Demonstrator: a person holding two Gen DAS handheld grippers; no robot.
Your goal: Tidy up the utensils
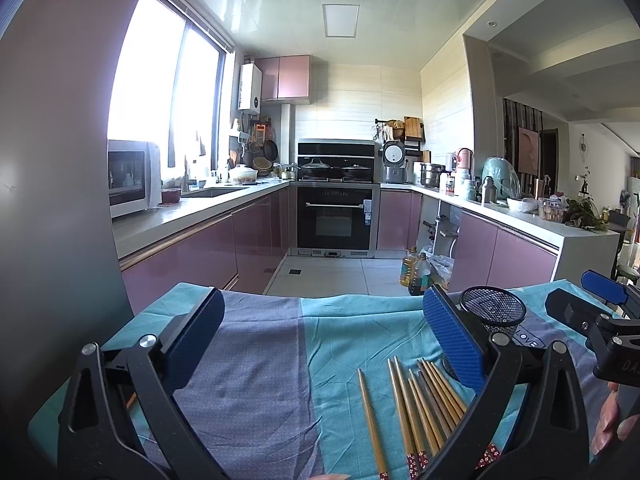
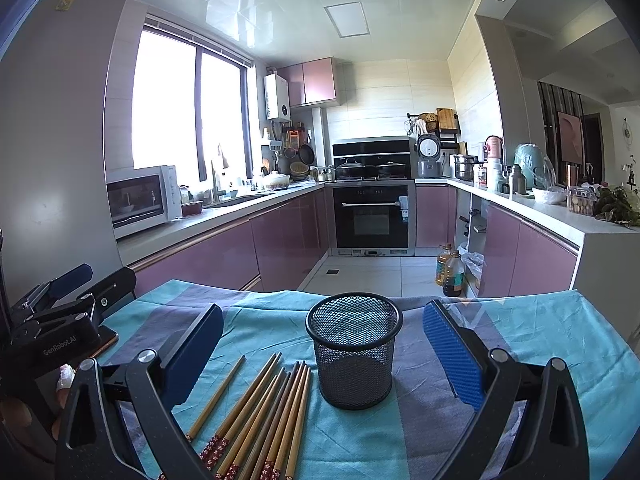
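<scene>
Several wooden chopsticks [image 2: 264, 412] with red patterned ends lie on the teal and grey tablecloth [image 2: 440, 432], just left of an upright black mesh cup [image 2: 354, 354]. My right gripper [image 2: 322, 354] is open and empty, its jaws spread wide around the cup and chopsticks, above the cloth. My left gripper [image 1: 322, 344] is open and empty, hovering left of the chopsticks [image 1: 416, 408]; its right finger [image 1: 454, 338] partly hides the mesh cup [image 1: 494, 312]. The right gripper [image 1: 600, 312] shows at the right edge of the left wrist view, and the left gripper [image 2: 60, 300] at the left edge of the right wrist view.
The table's far edge [image 2: 360, 294] drops to a tiled kitchen floor with oil bottles [image 2: 450, 272]. Purple cabinets, an oven [image 2: 372, 216] and a microwave [image 2: 140, 200] stand beyond. A grey wall or fridge [image 1: 56, 160] is close on the left.
</scene>
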